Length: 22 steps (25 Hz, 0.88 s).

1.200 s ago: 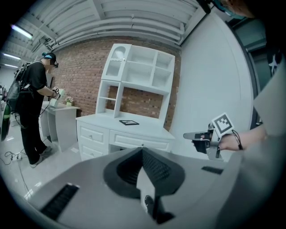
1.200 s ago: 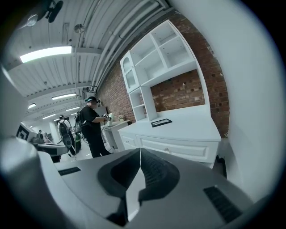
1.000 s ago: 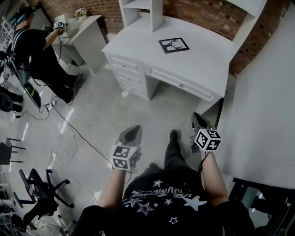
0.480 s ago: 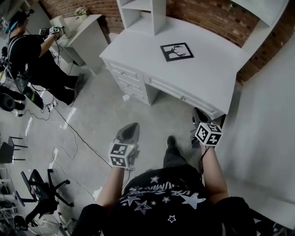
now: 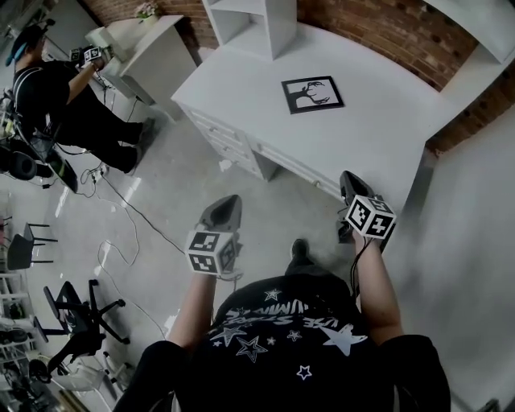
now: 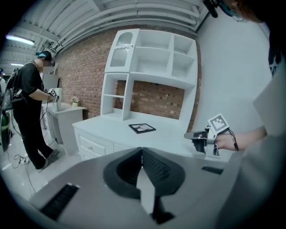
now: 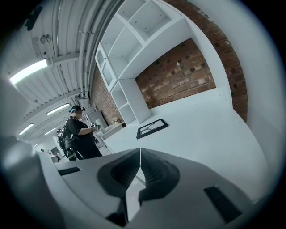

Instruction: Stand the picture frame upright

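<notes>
A black picture frame [image 5: 312,94] lies flat, face up, on the white desk [image 5: 378,137]; it also shows in the left gripper view [image 6: 142,128] and the right gripper view [image 7: 152,128]. My left gripper [image 5: 228,211] hangs over the floor in front of the desk drawers, shut and empty [image 6: 141,151]. My right gripper [image 5: 349,182] is at the desk's near edge, well short of the frame, also shut with nothing in it [image 7: 140,152]. The left gripper view catches the right gripper [image 6: 191,135] from the side.
A white hutch with shelves [image 5: 250,20] stands at the desk's back against a brick wall [image 5: 378,28]. A second person [image 5: 60,88] works at a small white table [image 5: 153,44] on the left. Cables [image 5: 121,233] and an office chair [image 5: 76,318] are on the floor.
The view has shifted toward the desk: desk and frame sit closer and more central. Both grippers have risen a little in the view, and the right one now overlaps the desk's near edge.
</notes>
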{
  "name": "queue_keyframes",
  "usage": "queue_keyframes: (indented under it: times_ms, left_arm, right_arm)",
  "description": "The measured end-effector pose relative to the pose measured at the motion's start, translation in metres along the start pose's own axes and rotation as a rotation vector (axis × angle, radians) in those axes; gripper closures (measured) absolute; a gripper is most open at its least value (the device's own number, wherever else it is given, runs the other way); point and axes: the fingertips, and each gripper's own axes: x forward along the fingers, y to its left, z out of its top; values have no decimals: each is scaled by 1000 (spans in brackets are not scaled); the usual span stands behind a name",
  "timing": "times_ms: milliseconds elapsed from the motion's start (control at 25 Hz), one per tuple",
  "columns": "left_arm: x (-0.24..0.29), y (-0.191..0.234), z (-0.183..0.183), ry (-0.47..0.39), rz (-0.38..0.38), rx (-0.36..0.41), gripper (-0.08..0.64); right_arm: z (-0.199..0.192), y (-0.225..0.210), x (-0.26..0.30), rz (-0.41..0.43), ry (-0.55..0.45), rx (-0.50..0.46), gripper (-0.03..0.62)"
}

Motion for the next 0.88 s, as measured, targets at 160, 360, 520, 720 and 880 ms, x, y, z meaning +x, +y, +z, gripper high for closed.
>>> queue_keyframes:
  times_ms: [160, 360, 520, 720, 880]
  left_arm:
    - [28, -6, 15, 10, 8, 14, 541]
    - [64, -11, 38, -1, 22, 15, 541]
    - [82, -11, 49, 9, 17, 36, 541]
    - [101, 0, 53, 26, 0, 46, 541]
    - [125, 8, 63, 22, -48, 53, 541]
  right_arm:
    - [8, -20, 17, 14, 11, 18, 575]
    - [22, -46, 39, 7, 21, 15, 575]
    - [27, -46, 57, -3, 44, -70, 575]
    - [30, -34, 77, 2, 53, -93, 575]
    - [31, -29, 92, -12, 67, -115, 575]
